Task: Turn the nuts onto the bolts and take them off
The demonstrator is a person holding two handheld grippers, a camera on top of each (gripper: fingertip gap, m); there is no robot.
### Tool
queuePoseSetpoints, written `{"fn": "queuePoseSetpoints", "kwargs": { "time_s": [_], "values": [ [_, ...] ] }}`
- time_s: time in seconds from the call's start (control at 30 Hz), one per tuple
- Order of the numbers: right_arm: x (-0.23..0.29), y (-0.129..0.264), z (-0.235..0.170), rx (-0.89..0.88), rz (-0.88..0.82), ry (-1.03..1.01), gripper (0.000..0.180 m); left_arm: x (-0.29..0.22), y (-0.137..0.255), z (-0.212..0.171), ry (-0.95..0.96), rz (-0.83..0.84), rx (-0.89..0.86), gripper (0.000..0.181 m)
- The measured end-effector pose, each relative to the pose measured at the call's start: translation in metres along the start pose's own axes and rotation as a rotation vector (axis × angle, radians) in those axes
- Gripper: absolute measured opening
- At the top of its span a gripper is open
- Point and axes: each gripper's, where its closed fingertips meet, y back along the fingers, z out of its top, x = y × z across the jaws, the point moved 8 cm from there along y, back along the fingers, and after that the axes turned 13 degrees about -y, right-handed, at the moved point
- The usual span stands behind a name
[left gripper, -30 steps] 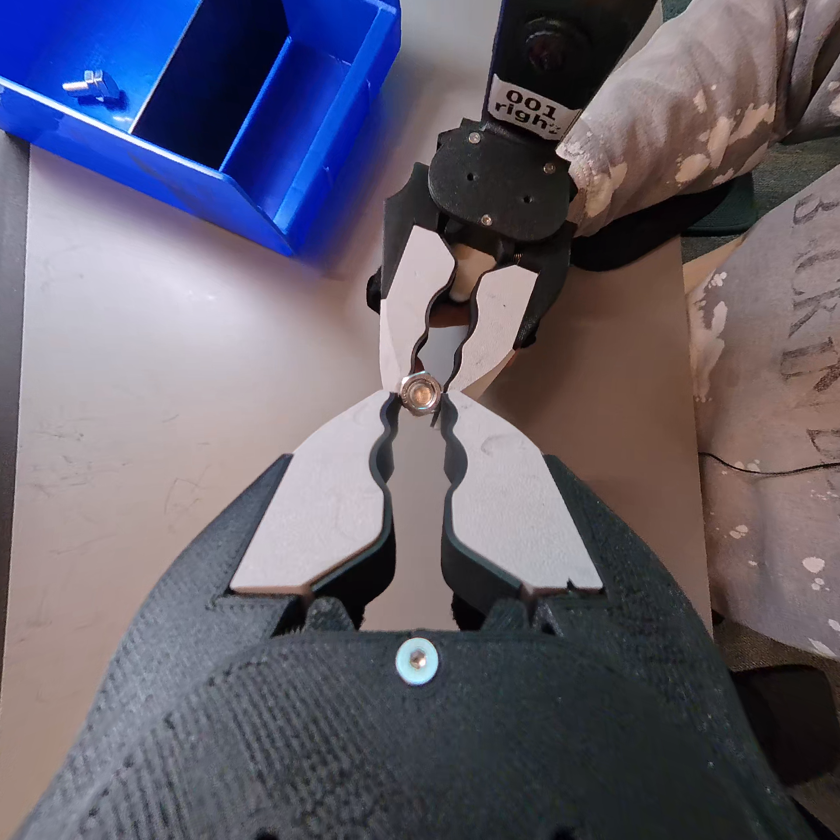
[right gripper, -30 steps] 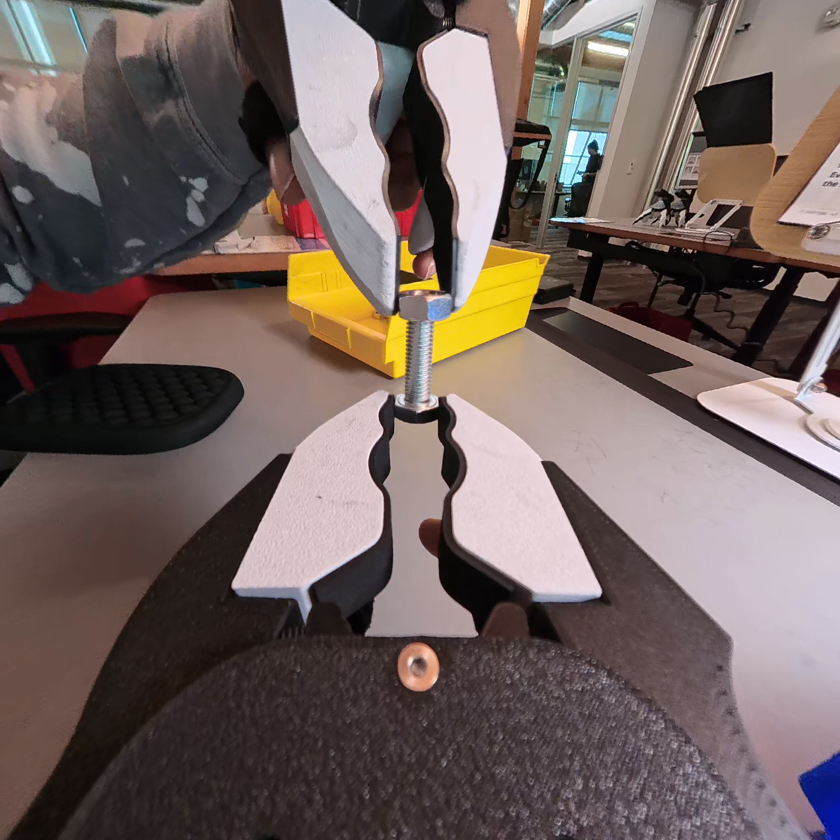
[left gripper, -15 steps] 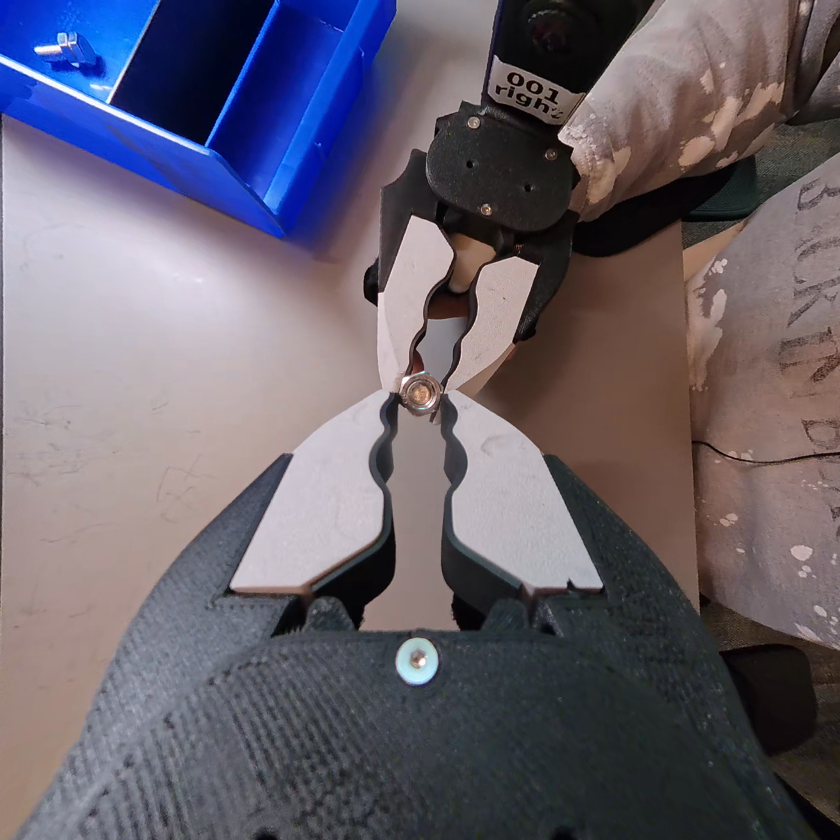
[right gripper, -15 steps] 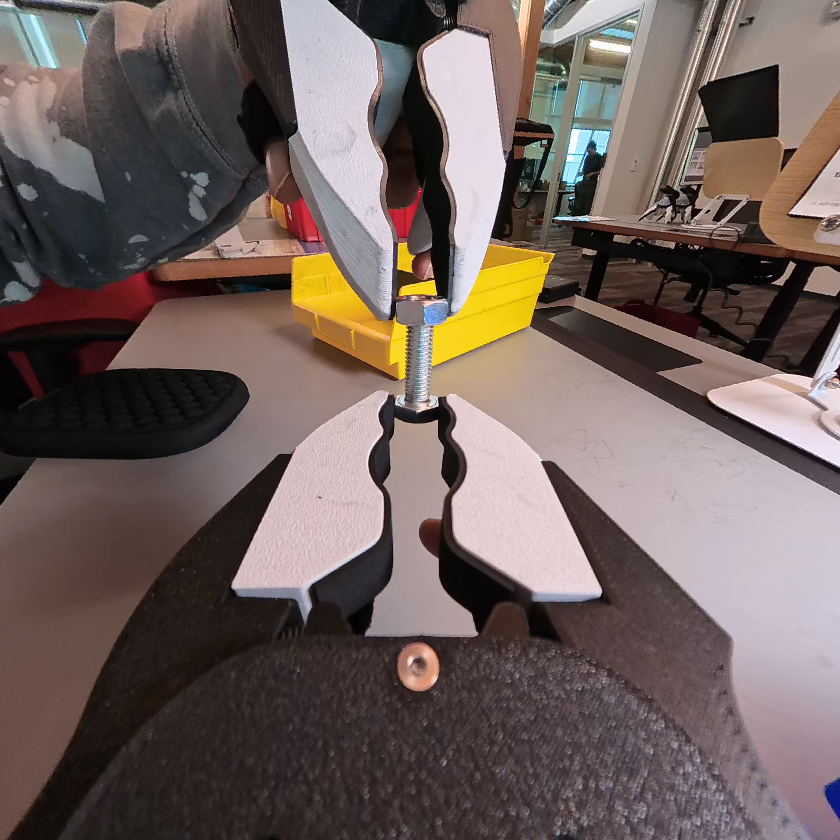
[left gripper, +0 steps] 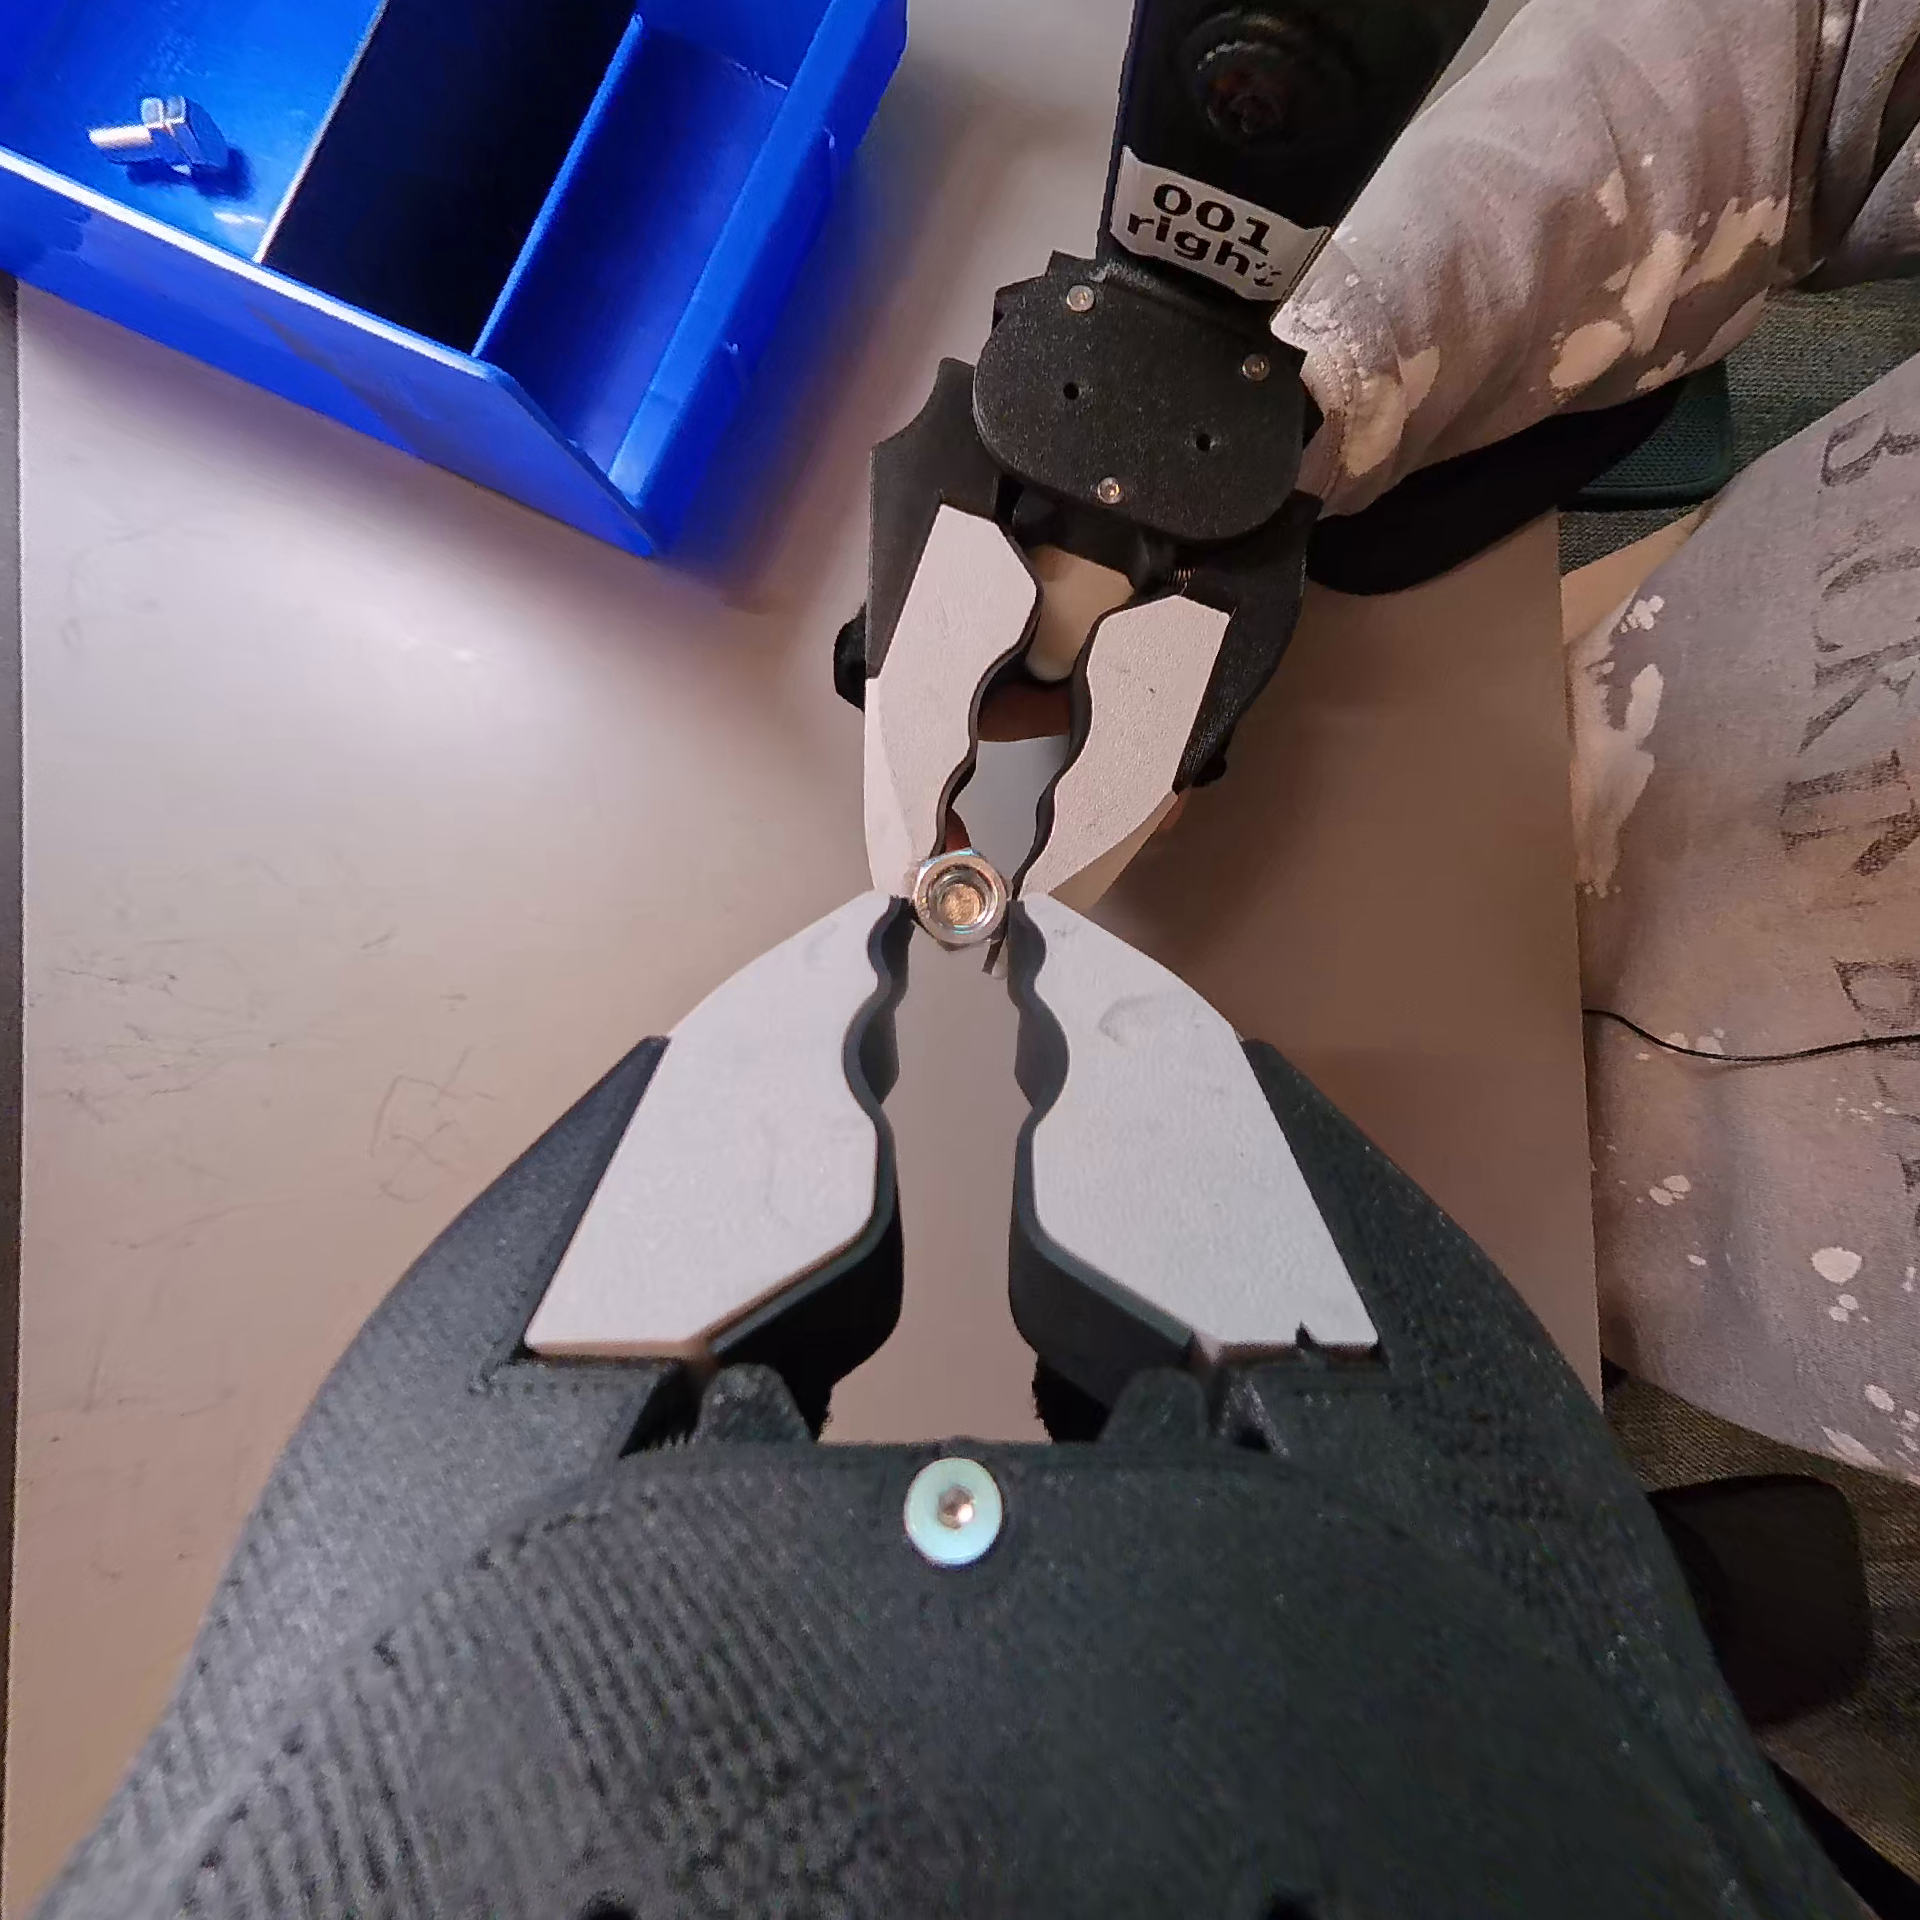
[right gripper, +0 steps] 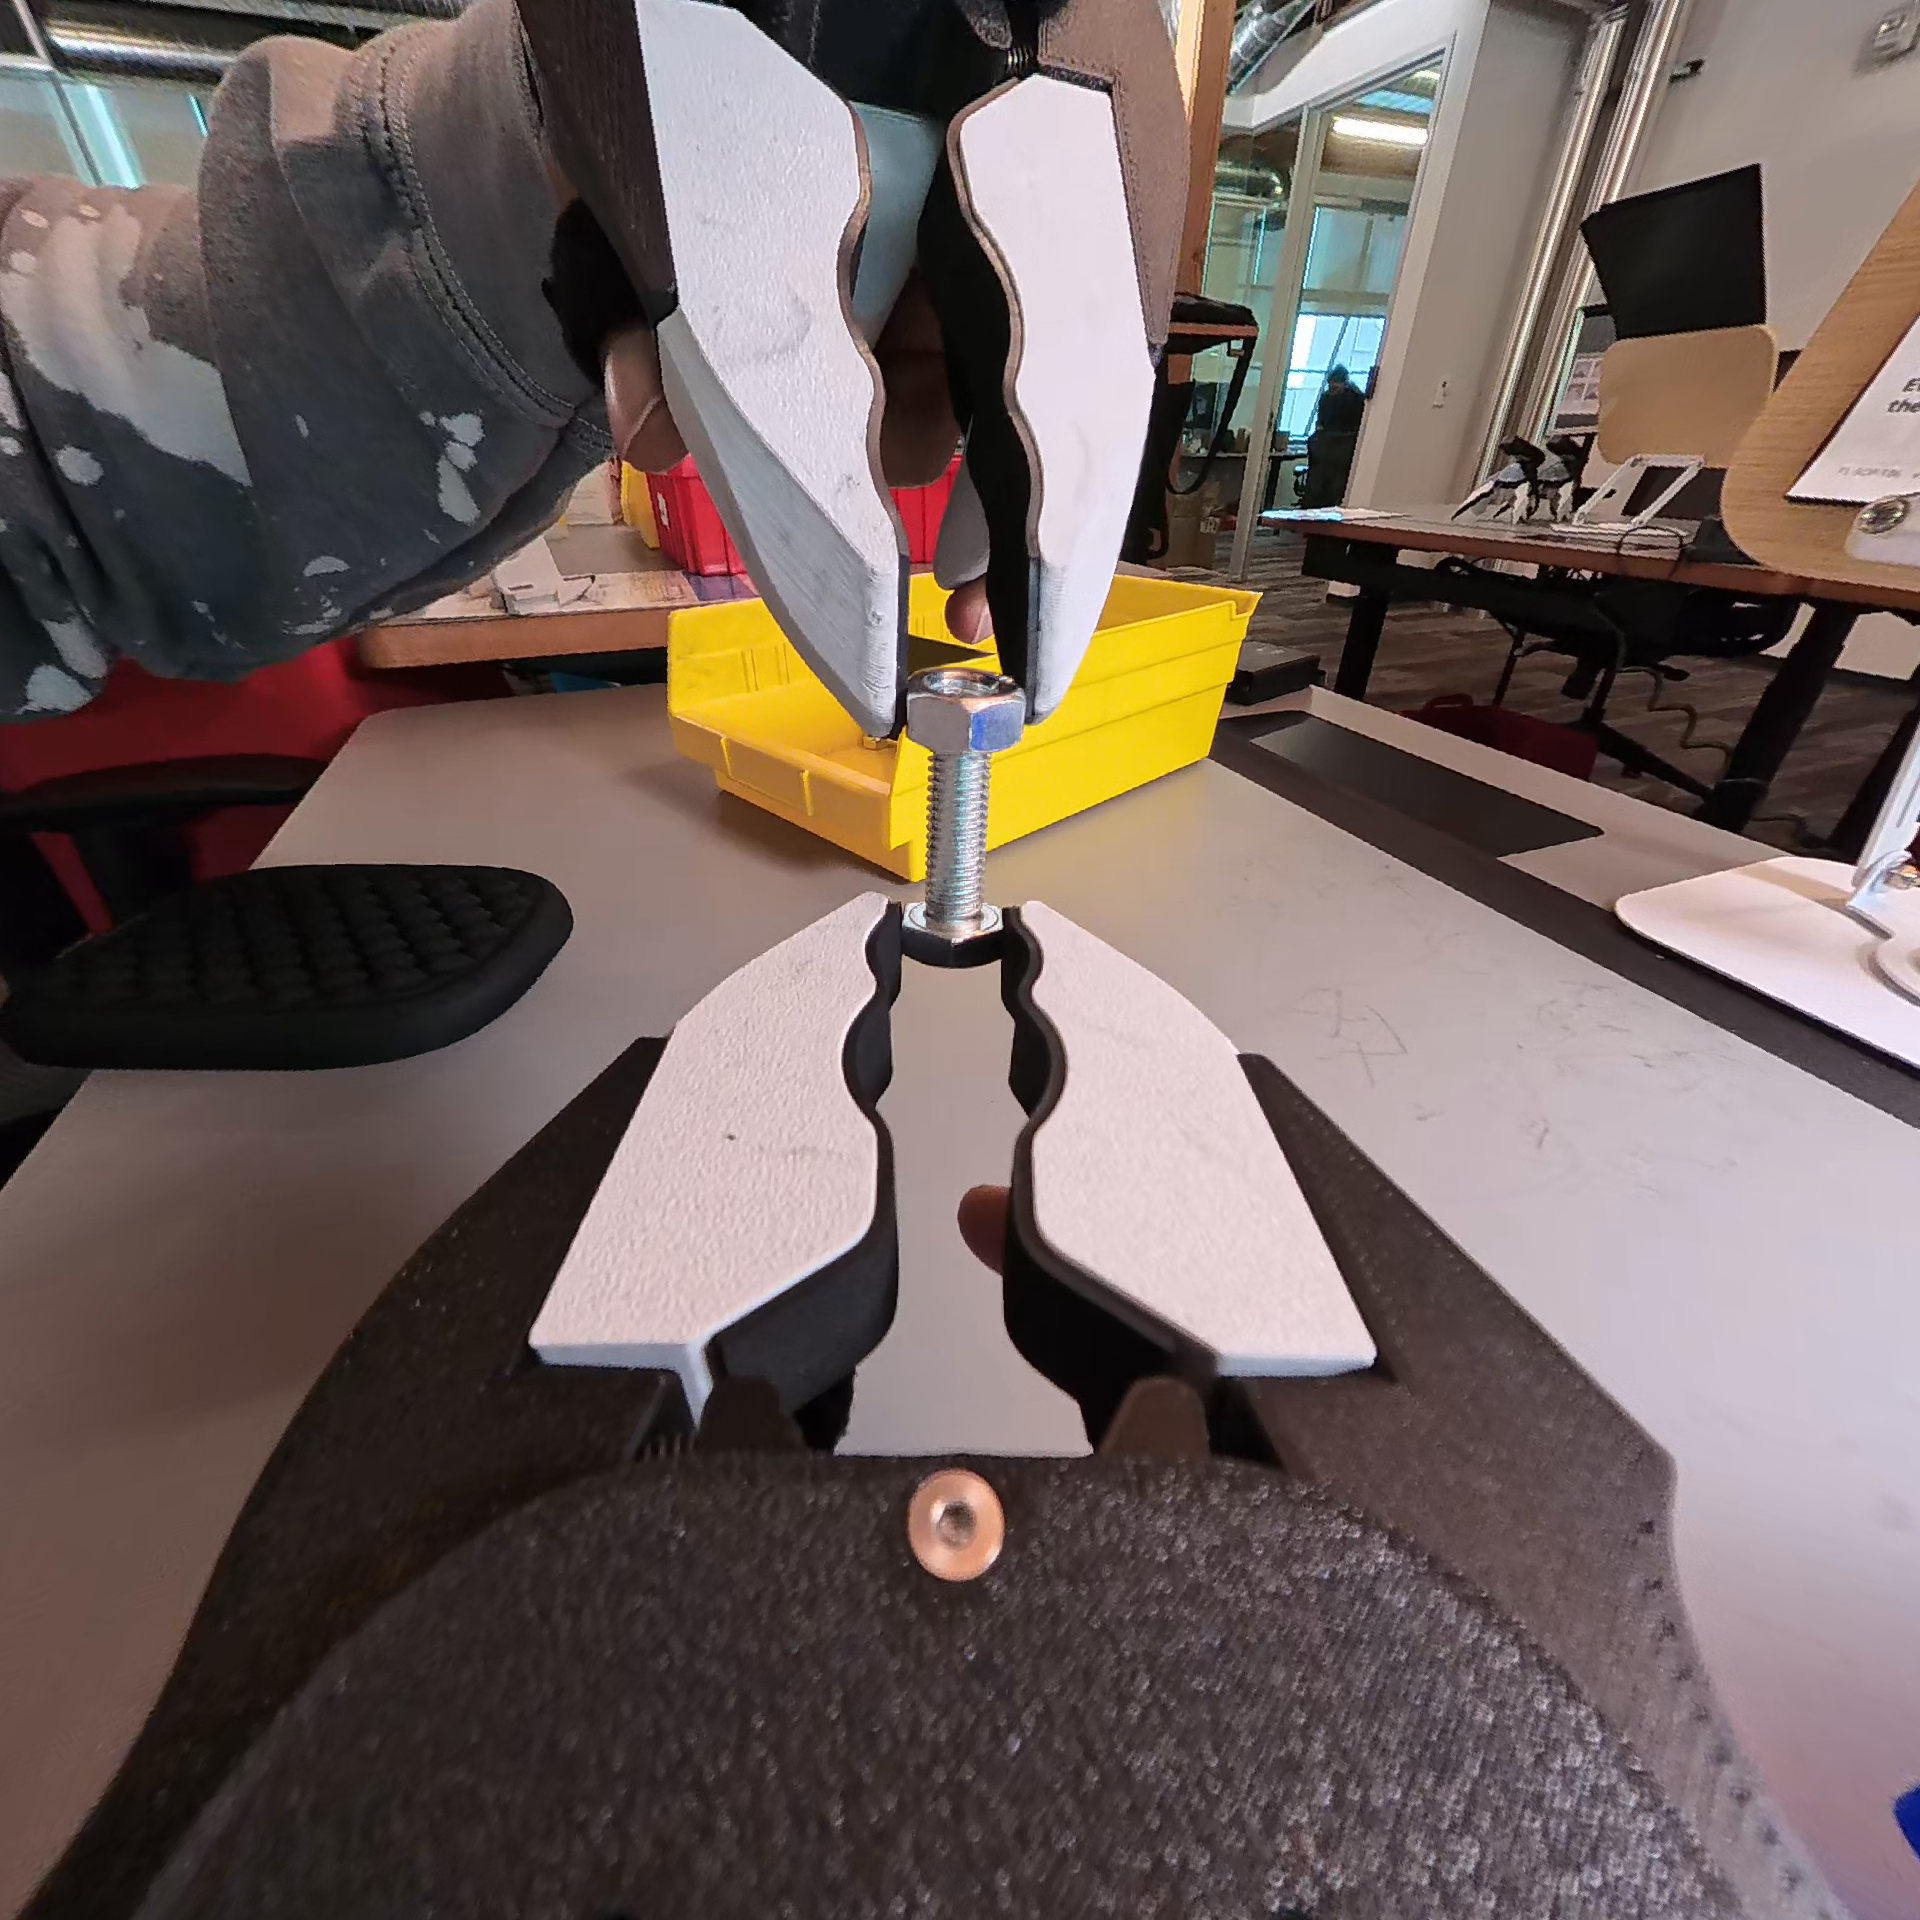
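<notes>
A silver bolt (right gripper: 958, 831) stands upright above the grey table (right gripper: 1351, 1039), held at both ends. My right gripper (right gripper: 951, 925) is shut on the bolt's hex head (right gripper: 951, 920) at the bottom. My left gripper (right gripper: 961, 717) comes down from above and is shut on the hex nut (right gripper: 964, 722) at the top of the thread. In the left wrist view I look straight down on the nut (left gripper: 958, 899) between my left gripper's fingertips (left gripper: 958, 914), with the bolt's end showing in its hole. The right gripper's fingers (left gripper: 935, 665) lie just beyond it.
A blue divided bin (left gripper: 520, 343) at the upper left holds a loose bolt (left gripper: 156, 135). A yellow bin (right gripper: 1122, 707) stands behind the bolt. A black armrest (right gripper: 281, 956) is at the left, a white base (right gripper: 1766, 956) at the right. A person's sleeves surround both grippers. Only a small space, under 4 cm, lies between the two pairs of fingers.
Both grasps stay as they were. The left view has swung slightly around the bolt, and the nut sits a touch lower on the thread.
</notes>
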Motion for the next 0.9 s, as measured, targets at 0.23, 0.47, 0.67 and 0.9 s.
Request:
{"fn": "queuePoseSetpoints", "kwargs": {
  "time_s": [0.23, 0.47, 0.67, 0.9],
  "values": [
    [0.0004, 0.0001, 0.0001, -0.004, -0.002, 0.007, 0.018, -0.0002, 0.0012, -0.0006, 0.001, 0.005, -0.017, 0.019],
    [0.0003, -0.0002, -0.0005, -0.001, -0.011, 0.018, 0.018, -0.0008, 0.0009, -0.0037, -0.002, 0.016, -0.035, 0.019],
    [-0.0021, 0.0037, 0.0048, -0.052, -0.012, -0.011, 0.018, -0.0001, 0.0038, -0.0055, 0.007, 0.087, -0.187, 0.019],
    [-0.003, 0.0065, 0.0081, -0.087, -0.001, -0.037, 0.018, -0.002, 0.0016, -0.0078, 0.023, 0.116, -0.307, 0.018]
  ]
}}
